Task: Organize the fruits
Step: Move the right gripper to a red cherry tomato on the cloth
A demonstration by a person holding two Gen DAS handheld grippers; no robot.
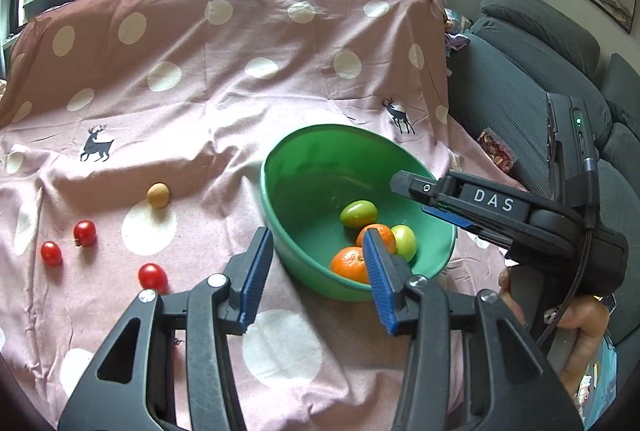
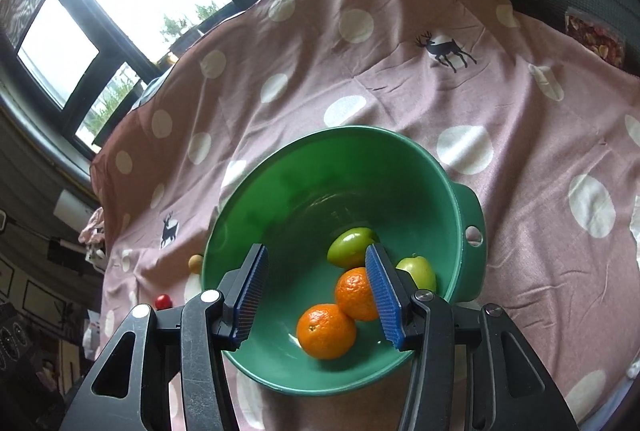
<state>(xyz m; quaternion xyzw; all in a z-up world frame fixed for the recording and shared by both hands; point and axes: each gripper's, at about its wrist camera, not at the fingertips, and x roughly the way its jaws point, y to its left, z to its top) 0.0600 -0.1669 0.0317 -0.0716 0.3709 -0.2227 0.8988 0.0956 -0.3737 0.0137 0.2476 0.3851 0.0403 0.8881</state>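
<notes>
A green bowl (image 1: 304,167) (image 2: 280,191) on the pink dotted cloth holds two oranges (image 2: 326,331) (image 2: 356,293) and two green fruits (image 2: 350,245) (image 2: 418,271). Three red cherry tomatoes (image 1: 85,233) (image 1: 51,253) (image 1: 153,277) and a small tan fruit (image 1: 158,195) lie on the cloth left of the bowl. My left gripper (image 1: 318,263) is open and empty, above the bowl's near-left rim. My right gripper (image 2: 316,283) is open and empty above the bowl; it also shows in the left wrist view (image 1: 428,197), reaching in from the right.
The pink cloth (image 1: 240,91) covers a raised surface that rises at the back. A grey sofa (image 1: 520,79) stands to the right, with a snack packet (image 1: 496,149) on it. Windows are behind.
</notes>
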